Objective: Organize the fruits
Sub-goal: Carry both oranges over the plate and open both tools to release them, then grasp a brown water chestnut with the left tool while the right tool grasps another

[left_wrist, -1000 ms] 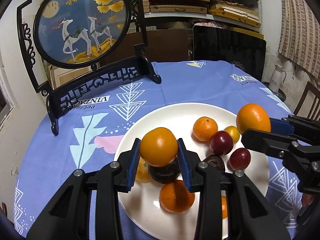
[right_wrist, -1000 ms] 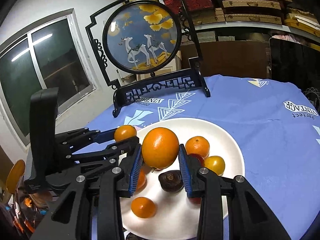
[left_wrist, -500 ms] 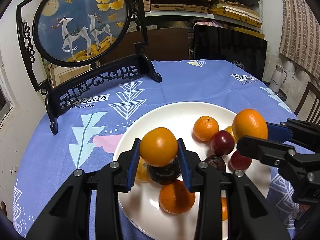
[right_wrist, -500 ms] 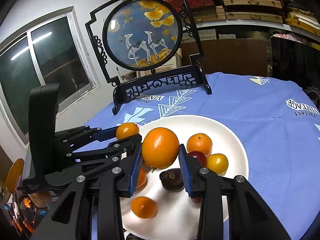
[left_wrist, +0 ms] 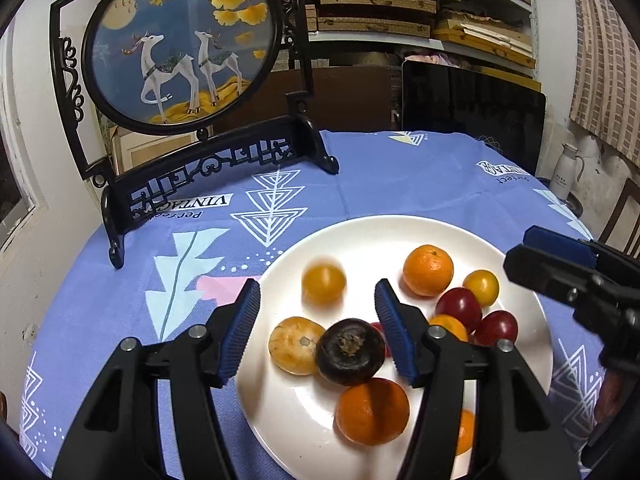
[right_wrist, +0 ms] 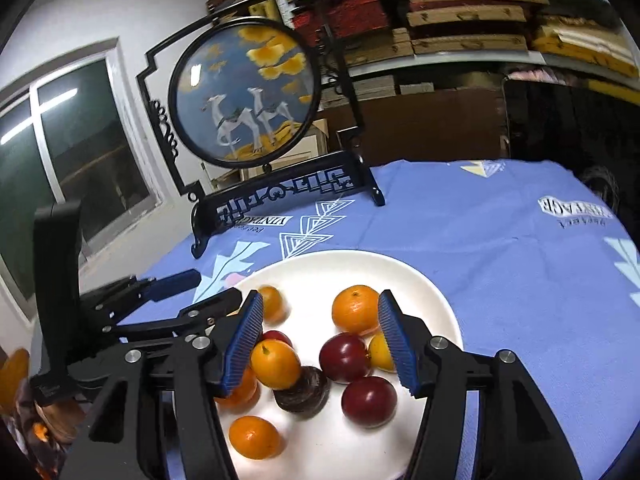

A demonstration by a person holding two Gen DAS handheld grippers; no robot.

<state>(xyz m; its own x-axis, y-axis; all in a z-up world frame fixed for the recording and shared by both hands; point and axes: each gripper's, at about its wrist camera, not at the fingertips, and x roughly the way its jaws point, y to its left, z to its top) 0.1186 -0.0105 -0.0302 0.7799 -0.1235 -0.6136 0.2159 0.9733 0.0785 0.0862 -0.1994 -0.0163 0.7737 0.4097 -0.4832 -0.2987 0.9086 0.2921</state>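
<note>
Fruit lies piled on the white plate (left_wrist: 400,228) — oranges, red plums, one dark fruit (left_wrist: 350,351). Both claws, left gripper (left_wrist: 318,330) and right gripper (right_wrist: 320,336), hover above (jaws opening), gripping nothing.

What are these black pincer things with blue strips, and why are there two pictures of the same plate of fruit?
No robot here: a person holds one claw in each hand, each carrying a forward-looking camera. One picture comes from the left claw, the other from the right claw. Both jaws are opening and grip nothing. On the blue tablecloth a white plate holds oranges, red plums and a dark fruit. Behind stands a framed deer picture.
</note>
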